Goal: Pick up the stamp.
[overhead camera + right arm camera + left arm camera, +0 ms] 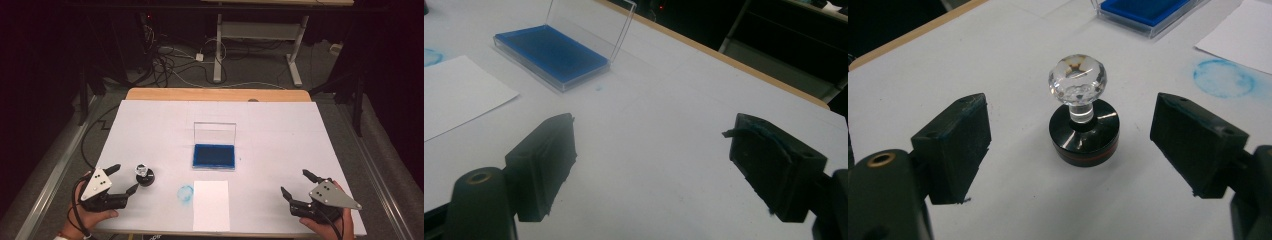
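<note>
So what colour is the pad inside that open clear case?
Deep blue ink pad, clearest in the right gripper view.

My left gripper sits spread wide at the table's near left, the stamp just beyond its tips. My right gripper gapes near right. An ink pad lies mid-table, a paper sheet nearer me.

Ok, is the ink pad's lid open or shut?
Open: the ink pad shows bare blue, its clear lid standing upright behind it.
</note>
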{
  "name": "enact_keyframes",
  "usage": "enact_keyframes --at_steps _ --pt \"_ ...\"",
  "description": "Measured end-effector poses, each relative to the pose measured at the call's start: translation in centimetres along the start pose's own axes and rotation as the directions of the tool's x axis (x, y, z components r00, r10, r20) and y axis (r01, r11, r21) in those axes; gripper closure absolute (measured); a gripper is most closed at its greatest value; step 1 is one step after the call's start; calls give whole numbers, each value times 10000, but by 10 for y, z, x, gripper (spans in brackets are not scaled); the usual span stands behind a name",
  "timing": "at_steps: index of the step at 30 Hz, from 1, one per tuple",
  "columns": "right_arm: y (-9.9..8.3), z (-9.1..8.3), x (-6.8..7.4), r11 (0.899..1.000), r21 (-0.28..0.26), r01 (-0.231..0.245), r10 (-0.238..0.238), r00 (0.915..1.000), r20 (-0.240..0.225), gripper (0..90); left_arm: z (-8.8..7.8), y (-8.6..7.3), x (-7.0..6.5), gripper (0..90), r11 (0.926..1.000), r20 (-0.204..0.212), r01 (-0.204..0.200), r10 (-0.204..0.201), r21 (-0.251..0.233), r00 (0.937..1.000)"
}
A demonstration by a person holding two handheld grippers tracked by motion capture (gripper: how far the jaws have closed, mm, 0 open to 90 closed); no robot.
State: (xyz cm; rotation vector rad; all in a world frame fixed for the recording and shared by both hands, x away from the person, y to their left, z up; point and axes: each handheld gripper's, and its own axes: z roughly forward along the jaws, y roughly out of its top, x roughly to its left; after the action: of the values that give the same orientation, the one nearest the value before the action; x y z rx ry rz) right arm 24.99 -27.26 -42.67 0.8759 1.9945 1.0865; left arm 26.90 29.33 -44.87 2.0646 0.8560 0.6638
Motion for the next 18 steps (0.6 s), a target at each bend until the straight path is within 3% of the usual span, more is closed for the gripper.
enact_keyframes --at_steps 2,10,16,18 --pt "0 0 0 10000 34 38 -38 10000 -19 188 2 -1 2 168 9996 126 261 -263 144 9996" --pt "3 2 1 9999 -13 119 -119 9999 39 188 1 -1 2 168 9990 311 165 -177 406 9994" --pt "4 4 7 9996 87 264 -263 9996 -106 188 0 2 4 171 9964 404 327 -360 787 9985" --pt "4 4 6 9997 89 242 -241 9997 -107 188 1 4 5 211 9943 494 508 -556 942 9972"
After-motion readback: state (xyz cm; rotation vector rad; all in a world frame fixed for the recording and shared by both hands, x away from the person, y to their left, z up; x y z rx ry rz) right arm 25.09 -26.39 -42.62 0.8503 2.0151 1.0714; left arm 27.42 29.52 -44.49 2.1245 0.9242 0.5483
